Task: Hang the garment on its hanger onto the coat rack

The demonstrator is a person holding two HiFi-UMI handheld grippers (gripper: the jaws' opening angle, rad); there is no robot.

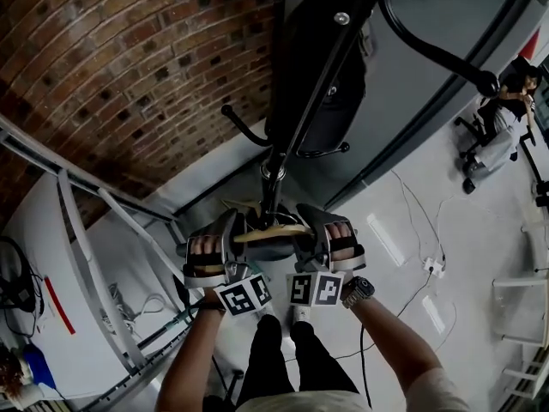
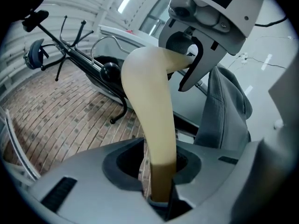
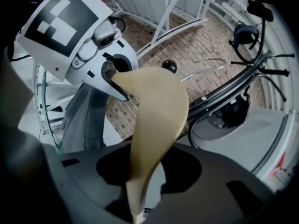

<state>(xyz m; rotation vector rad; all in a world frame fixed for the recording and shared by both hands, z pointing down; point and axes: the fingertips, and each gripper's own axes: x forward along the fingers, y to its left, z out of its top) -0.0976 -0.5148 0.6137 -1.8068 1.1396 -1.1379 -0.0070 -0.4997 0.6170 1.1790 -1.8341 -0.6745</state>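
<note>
Between my two grippers a pale wooden hanger point(image 1: 273, 230) lies level, just in front of the black coat rack's pole point(image 1: 313, 84). My left gripper point(image 1: 225, 256) is shut on one arm of the hanger point(image 2: 149, 106), and my right gripper point(image 1: 324, 245) is shut on the other arm point(image 3: 156, 106). The grey garment point(image 2: 224, 106) droops from the hanger beside the jaws; it also shows in the right gripper view point(image 3: 81, 115). The hanger's metal hook point(image 2: 112, 41) points toward the rack point(image 2: 79, 59). Each gripper sees the other one across the hanger.
Black curved hooks point(image 1: 480, 75) of the rack spread out near my head. Headphones point(image 3: 245, 34) hang on one prong. Brick floor point(image 1: 129, 67) lies at the left with white frames point(image 1: 86, 256). A person point(image 1: 502, 118) sits at the far right. Cables point(image 1: 412, 273) run over the grey floor.
</note>
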